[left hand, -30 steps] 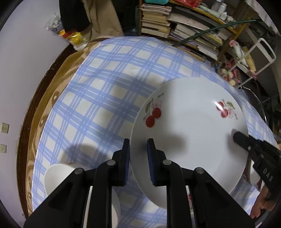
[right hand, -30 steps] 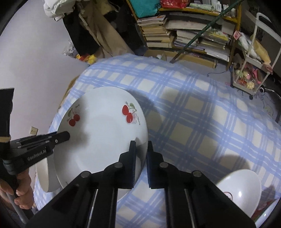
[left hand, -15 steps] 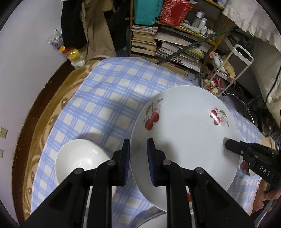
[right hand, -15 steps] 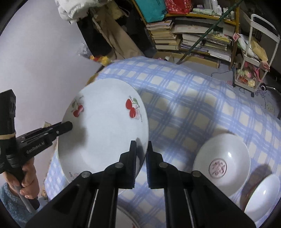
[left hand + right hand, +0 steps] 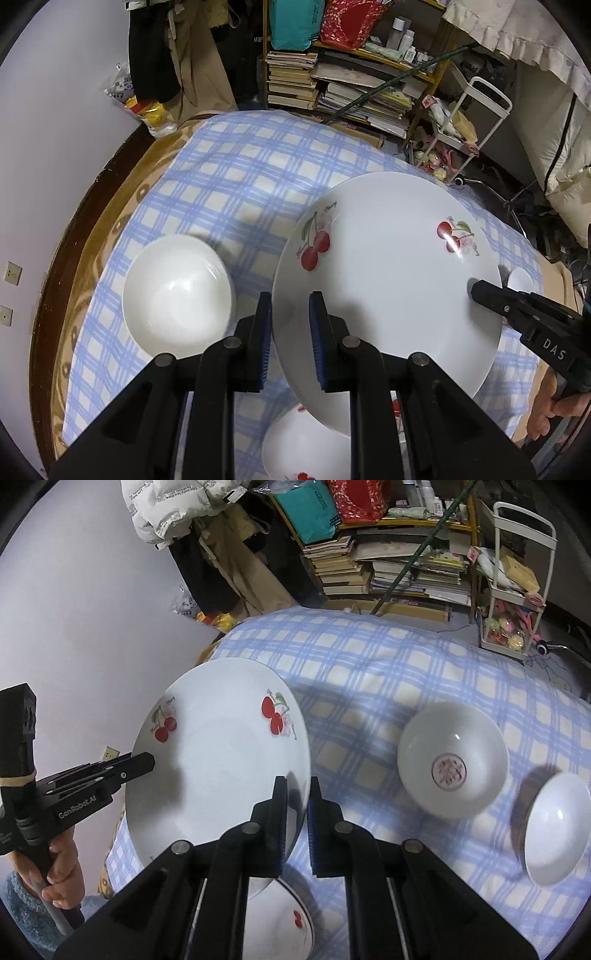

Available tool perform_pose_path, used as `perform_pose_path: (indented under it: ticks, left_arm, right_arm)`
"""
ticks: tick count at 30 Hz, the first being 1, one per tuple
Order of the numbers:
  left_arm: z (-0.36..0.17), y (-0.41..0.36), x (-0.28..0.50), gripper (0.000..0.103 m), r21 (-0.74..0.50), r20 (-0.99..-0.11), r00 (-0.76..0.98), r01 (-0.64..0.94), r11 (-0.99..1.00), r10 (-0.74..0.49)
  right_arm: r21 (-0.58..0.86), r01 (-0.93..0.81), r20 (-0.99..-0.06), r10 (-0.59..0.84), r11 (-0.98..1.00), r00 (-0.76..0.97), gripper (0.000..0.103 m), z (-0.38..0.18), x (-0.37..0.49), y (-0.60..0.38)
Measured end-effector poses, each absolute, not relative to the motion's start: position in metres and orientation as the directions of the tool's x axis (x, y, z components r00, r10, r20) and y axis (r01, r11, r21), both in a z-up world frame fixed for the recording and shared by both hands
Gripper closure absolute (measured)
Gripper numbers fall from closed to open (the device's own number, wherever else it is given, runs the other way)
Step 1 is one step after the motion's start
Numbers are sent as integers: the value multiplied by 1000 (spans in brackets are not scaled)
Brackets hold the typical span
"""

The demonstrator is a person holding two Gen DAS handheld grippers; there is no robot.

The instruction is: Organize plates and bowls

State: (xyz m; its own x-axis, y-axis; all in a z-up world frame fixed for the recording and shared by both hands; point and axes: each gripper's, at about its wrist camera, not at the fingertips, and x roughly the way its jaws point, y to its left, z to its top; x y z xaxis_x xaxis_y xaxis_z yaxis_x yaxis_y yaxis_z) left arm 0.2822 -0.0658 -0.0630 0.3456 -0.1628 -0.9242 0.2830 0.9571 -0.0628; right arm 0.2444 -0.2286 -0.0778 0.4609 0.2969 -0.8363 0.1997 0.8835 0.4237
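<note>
Cherry plate [image 5: 388,280] clamped both sides, patterned bowl [image 5: 452,760] only in right view

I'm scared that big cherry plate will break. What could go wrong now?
The cherry plate is held in the air only by thin pinches on opposite rims, by the left gripper and the right gripper. It might slip and fall. Another cherry dish lies right underneath, so both could crack.
</note>
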Motion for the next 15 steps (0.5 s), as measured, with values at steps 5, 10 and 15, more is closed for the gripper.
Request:
perform_pose_path:
  ticks: [5,10,15]
  left_arm:
    - [-64,-61,255,85,-51,-928,343,274,960,-148]
    - [-57,-55,228,85,-29,-922,362,286,958,-136]
    - [-53,-47,204,85,-18,-921,369,278,960,-125]
  right_arm:
    - [398,197,-834,265,896,483,92,-71,216,-218]
    - [405,179,-833,281,897,477,92,-68,192,-209]
    - [414,157,-824,296,897,482,92,-63,170,-199]
